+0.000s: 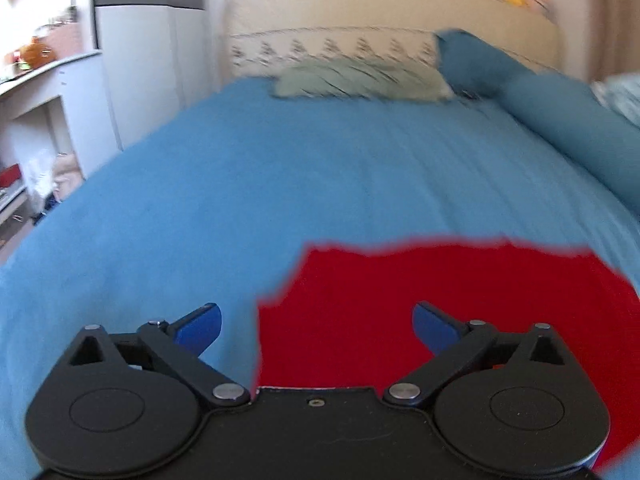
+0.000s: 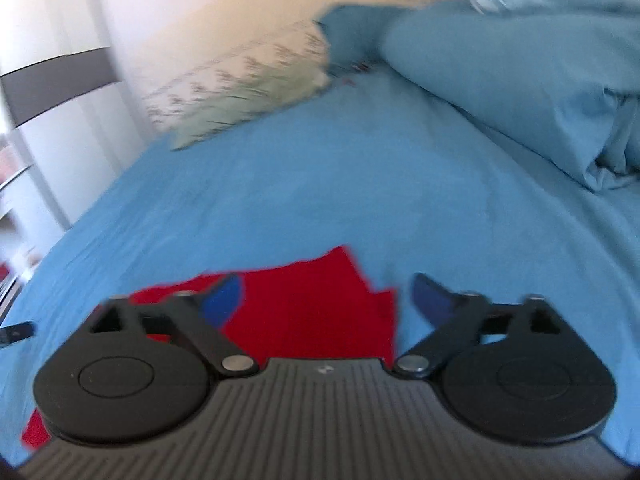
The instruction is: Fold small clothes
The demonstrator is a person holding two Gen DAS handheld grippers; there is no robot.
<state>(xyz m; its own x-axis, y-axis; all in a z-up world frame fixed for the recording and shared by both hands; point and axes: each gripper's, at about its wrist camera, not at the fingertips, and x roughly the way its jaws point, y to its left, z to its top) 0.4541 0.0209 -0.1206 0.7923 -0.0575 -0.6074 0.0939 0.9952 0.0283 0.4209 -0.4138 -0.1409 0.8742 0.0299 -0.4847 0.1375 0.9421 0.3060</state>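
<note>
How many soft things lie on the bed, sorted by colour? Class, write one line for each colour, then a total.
Red: 1, the flat red cloth garment
Pale green: 1, the pale green patterned pillow
Blue: 1, the long blue bolster pillow
Total: 3

Both wrist views low over the bed [image 1: 240, 184], facing its headboard [image 1: 360, 4], sharing red cloth [image 2: 312, 312] and patterned pillow [image 2: 248, 108]
</note>
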